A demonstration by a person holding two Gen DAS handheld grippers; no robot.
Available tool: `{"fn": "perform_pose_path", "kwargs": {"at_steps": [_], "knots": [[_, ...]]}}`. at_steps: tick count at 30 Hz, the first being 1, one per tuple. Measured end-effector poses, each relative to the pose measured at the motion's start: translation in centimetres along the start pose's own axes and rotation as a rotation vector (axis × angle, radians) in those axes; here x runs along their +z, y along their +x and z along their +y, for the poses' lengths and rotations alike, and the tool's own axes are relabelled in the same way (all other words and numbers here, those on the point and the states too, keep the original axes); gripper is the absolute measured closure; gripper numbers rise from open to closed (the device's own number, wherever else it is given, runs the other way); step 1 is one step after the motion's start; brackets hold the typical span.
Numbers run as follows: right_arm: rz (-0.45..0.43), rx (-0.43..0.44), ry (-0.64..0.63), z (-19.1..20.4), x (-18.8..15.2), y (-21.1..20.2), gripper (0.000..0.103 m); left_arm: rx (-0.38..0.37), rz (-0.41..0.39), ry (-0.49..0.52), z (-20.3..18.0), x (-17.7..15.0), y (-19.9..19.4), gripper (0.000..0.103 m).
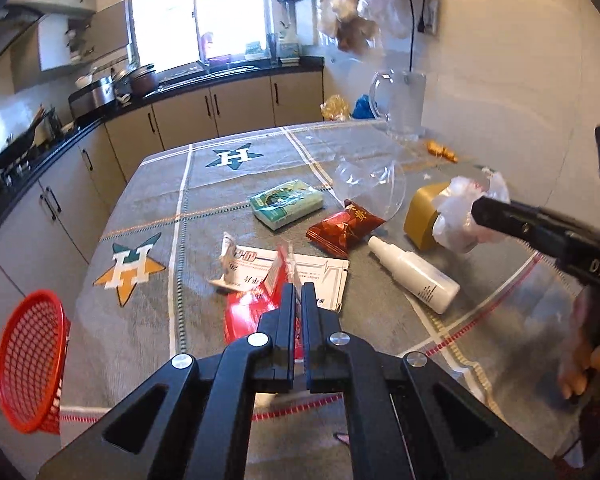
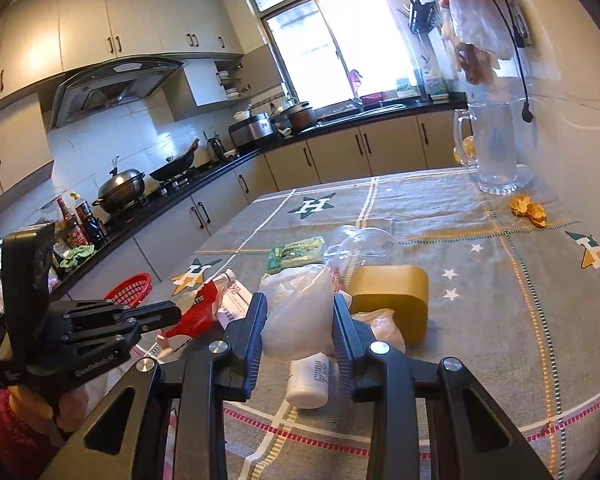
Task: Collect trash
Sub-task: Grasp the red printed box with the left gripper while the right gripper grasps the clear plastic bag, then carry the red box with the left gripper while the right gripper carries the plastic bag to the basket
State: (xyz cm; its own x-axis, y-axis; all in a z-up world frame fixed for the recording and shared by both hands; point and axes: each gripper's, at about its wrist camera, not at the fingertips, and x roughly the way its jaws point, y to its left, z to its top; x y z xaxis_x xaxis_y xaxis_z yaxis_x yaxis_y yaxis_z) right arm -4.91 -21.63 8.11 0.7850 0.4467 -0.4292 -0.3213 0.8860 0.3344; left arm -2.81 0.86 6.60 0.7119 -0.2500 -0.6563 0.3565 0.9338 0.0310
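My left gripper [image 1: 299, 294] is shut on a torn red wrapper [image 1: 252, 308] and holds it above the table; it also shows in the right wrist view [image 2: 172, 314] with the red wrapper [image 2: 198, 312]. My right gripper [image 2: 300, 306] is shut on a crumpled white plastic bag [image 2: 296, 312], held above a white bottle [image 2: 310, 380]. In the left wrist view that bag [image 1: 466, 210] hangs at the right gripper [image 1: 480, 208]. A red mesh basket [image 1: 30, 360] sits at the table's left edge.
On the grey tablecloth [image 1: 148, 208] lie a green tissue pack [image 1: 286, 204], a dark red snack packet [image 1: 344, 226], a white bottle [image 1: 414, 274], a gold box [image 1: 422, 214], a clear plastic cup [image 1: 372, 184], a printed paper sheet [image 1: 320, 280], orange peel [image 2: 528, 210] and a glass jug [image 2: 496, 148].
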Motion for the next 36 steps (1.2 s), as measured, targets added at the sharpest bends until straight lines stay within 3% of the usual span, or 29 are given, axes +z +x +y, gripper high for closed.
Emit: {"fn": "perform_pose_path", "kwargs": {"at_steps": [16,27,36], "knots": [[-0.025,0.050,0.015,0.0,0.0,-0.4,0.068,-0.039,-0.042,-0.084,1.9,-0.9,-2.8,0.101],[0.031,0.196,0.207,-1.3,-0.7,-0.8,0.068,-0.043,-0.055,-0.103,2.4,-1.3,-4.2,0.101],[0.053,0.259,0.225,-0.6,-0.5,-1.1,0.068,-0.040,-0.059,-0.107,2.5,-1.5,-4.7,0.101]]}}
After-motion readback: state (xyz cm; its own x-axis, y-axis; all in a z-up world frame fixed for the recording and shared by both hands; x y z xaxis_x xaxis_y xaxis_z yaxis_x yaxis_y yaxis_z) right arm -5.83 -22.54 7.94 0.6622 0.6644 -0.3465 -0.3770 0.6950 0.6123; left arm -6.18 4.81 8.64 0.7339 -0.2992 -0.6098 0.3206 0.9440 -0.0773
